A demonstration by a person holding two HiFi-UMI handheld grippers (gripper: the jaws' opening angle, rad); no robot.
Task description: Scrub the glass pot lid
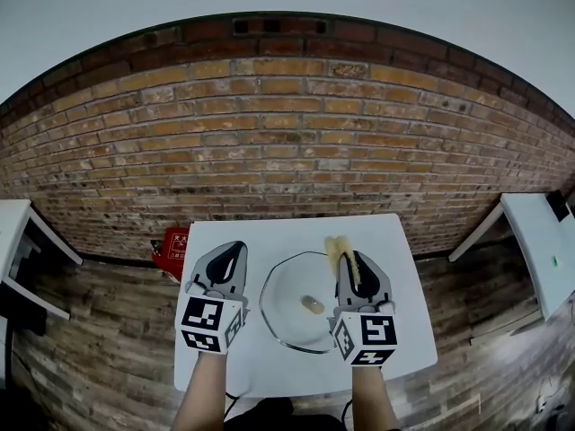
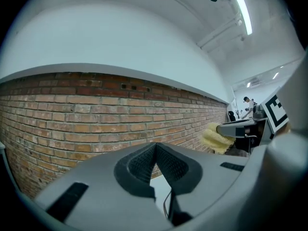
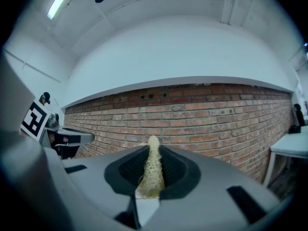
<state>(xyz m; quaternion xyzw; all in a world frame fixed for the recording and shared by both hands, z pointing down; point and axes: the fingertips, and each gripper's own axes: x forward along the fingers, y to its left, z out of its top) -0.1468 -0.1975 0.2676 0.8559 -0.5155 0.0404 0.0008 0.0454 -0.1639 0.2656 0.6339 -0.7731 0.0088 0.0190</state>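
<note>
Nearest the camera, two bare arms (image 1: 202, 398) reach up from the bottom of the head view. Each one holds a gripper with a black and white marker cube (image 1: 211, 323) on its back.

The left gripper (image 2: 155, 146) is just left of the glass pot lid (image 1: 287, 299). It is beside the lid and not over it. Its fingers (image 2: 139, 165) are pressed together and there is nothing between them.

The right gripper (image 3: 153, 150) is on the right side of the lid. In the head view it covers the lid's right edge. Its fingers (image 3: 127, 170) are pinching a yellow scrubber (image 1: 341, 257). The scrubber pokes out past the finger tips, beyond the far right rim of the lid. I cannot tell if the scrubber touches the glass.

The lid is round and see-through. It lies flat on the white surface (image 1: 287, 236), between the two grippers. A small pale knob (image 1: 312, 305) sits near its middle.

Farther than the lid and to its left, a red thing (image 1: 172, 248) sits low behind the surface's back corner. It is too small to tell what it is.

A wood floor (image 1: 108, 330) spreads out on both sides of the lid. One more white table (image 1: 539, 250) stands far to the right of the lid, and another (image 1: 13, 232) stands far to the left.

Farthest from the lid is a brick wall (image 1: 287, 133). It runs all the way across behind everything.
</note>
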